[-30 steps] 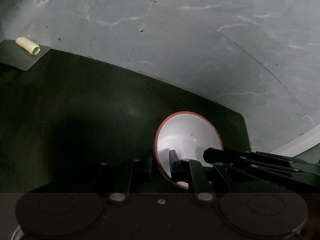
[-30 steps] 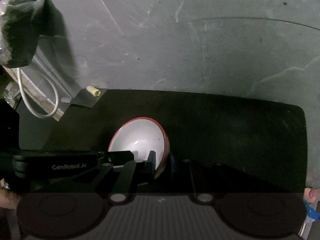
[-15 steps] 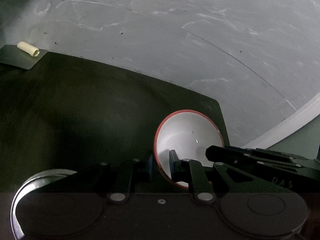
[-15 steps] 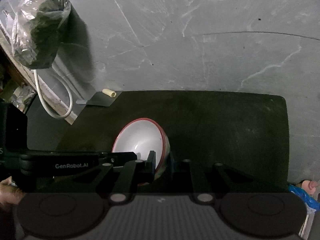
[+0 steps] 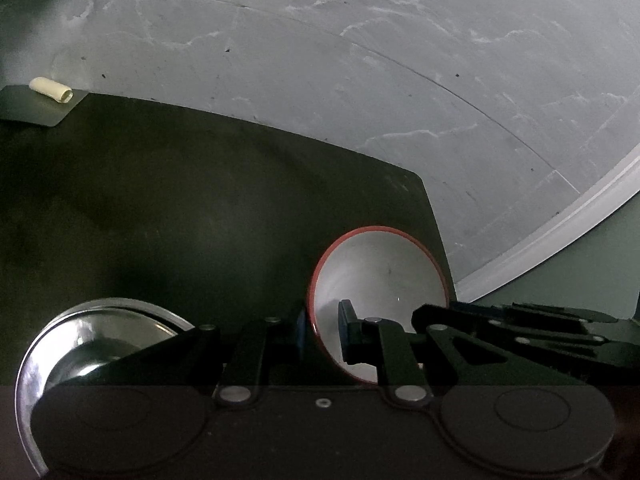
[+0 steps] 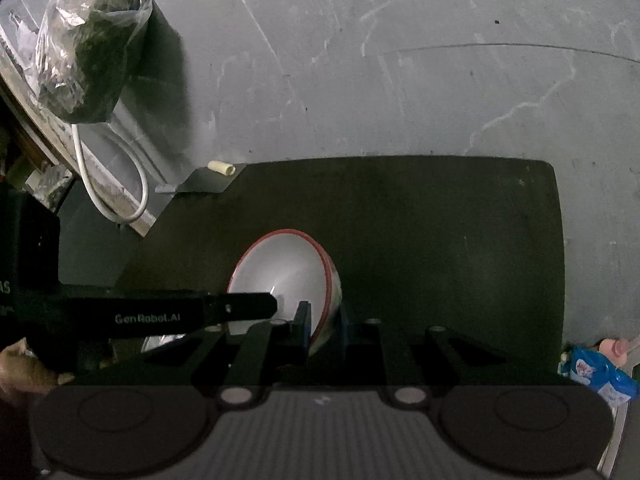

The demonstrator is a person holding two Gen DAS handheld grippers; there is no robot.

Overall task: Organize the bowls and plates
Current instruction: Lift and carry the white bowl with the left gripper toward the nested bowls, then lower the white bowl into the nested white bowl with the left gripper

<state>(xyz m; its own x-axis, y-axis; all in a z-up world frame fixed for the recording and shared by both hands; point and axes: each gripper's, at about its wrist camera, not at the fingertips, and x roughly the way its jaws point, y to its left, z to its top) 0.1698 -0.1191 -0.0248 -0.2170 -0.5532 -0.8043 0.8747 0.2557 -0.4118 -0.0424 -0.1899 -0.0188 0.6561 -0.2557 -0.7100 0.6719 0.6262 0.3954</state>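
A white bowl with a red rim (image 5: 380,280) hangs tilted over the dark mat (image 5: 160,200), held from both sides. My left gripper (image 5: 323,330) is shut on the bowl's left rim, one pad inside and one outside. In the right wrist view my right gripper (image 6: 323,330) is shut on the right rim of the same bowl (image 6: 280,268). Each gripper shows in the other's view: the right gripper (image 5: 424,316) reaches in from the right, the left gripper (image 6: 256,304) from the left. A shiny steel plate (image 5: 100,332) lies on the mat at lower left, partly hidden by my left gripper.
A small cream tube (image 5: 51,89) rests on a grey sheet at the mat's far corner. Grey cracked floor surrounds the mat (image 6: 440,240). A plastic bag of dark stuff (image 6: 88,48) and a white cable (image 6: 136,184) are far left, a blue packet (image 6: 600,376) at right.
Both grippers have carried the bowl upward and across the mat together. The steel plate has come into the left wrist view at lower left. Both grips are unchanged.
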